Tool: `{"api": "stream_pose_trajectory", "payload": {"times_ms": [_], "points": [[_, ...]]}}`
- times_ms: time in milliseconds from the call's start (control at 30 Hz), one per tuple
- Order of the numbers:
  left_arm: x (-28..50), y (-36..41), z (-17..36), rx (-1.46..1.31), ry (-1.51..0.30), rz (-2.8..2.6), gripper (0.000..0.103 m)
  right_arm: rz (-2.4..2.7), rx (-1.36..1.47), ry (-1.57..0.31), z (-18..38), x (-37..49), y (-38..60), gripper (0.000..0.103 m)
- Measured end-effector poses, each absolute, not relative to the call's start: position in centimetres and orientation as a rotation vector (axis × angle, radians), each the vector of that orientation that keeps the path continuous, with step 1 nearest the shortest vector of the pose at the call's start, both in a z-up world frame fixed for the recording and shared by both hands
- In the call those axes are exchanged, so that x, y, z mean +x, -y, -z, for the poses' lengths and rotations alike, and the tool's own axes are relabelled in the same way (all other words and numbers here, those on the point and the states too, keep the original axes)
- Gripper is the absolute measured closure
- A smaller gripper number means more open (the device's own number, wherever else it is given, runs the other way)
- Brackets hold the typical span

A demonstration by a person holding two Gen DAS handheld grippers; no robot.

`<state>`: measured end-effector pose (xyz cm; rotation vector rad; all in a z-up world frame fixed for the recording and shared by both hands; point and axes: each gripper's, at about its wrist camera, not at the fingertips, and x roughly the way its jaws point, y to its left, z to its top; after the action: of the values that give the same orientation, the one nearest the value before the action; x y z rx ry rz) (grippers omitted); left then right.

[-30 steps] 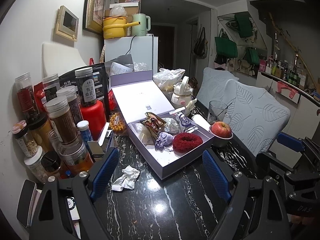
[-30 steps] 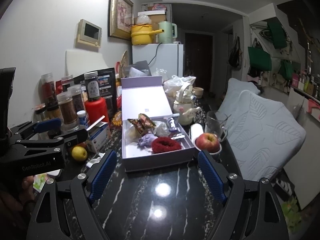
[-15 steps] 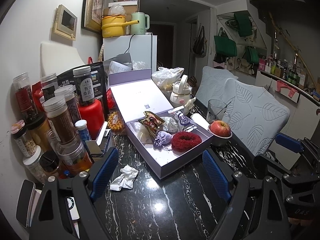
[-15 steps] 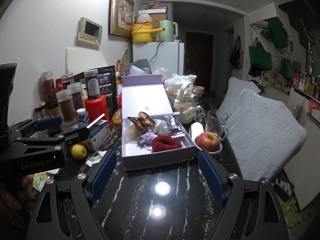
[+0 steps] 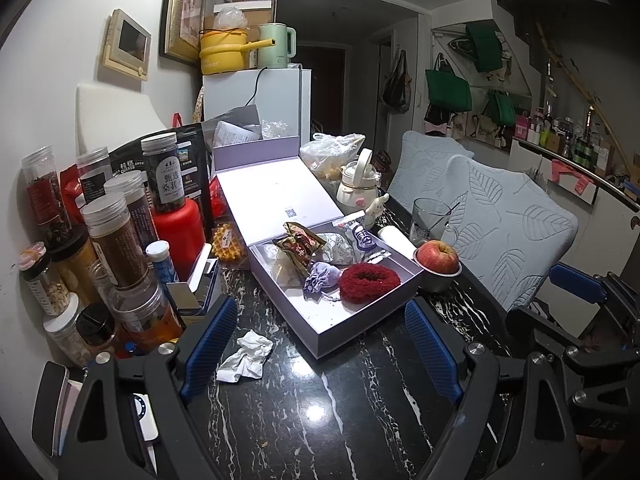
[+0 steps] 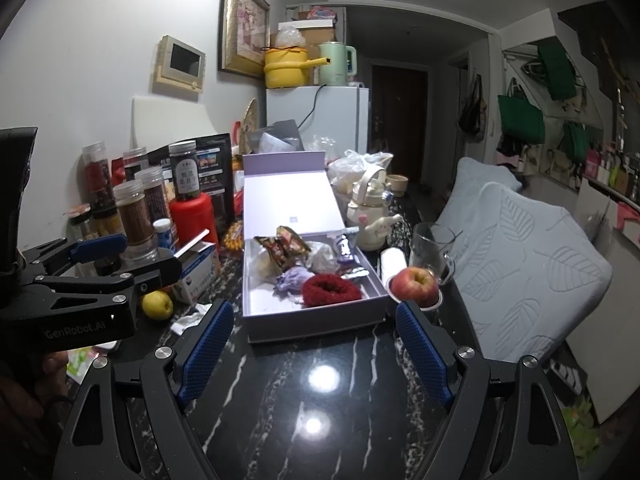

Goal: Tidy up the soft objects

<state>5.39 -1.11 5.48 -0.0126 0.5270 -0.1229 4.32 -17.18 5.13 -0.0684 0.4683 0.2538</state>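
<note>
An open lilac box [image 5: 362, 322] [image 6: 316, 322] stands on the black marble table. Inside lie a red fluffy scrunchie [image 5: 369, 282] [image 6: 330, 289], a small purple pouch [image 5: 318, 276] [image 6: 291, 280], snack packets [image 5: 298, 244] and a white wrapped bundle. A crumpled white tissue [image 5: 245, 356] lies on the table left of the box. My left gripper [image 5: 320, 350] hangs open above the table in front of the box, nothing between its blue pads. My right gripper [image 6: 316, 350] is open too, just short of the box's front wall.
Jars and a red canister [image 5: 178, 228] crowd the table's left side. An apple in a metal cup [image 5: 437, 260], a glass mug [image 5: 430, 218] and a white kettle [image 5: 358, 184] stand right of the box. A yellow fruit [image 6: 157, 305] lies by a small carton. Grey cushioned chairs [image 5: 512, 232] line the right edge.
</note>
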Motion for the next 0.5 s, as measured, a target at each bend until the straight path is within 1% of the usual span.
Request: {"api": "stream_pose_trajectory", "payload": {"times_ms": [500], "points": [[5.61,1.29,-5.45,-0.006,-0.538,0.132,0.016,-0.251,-0.071,-0.476,-5.16,4.62,17.62,0.019]]}}
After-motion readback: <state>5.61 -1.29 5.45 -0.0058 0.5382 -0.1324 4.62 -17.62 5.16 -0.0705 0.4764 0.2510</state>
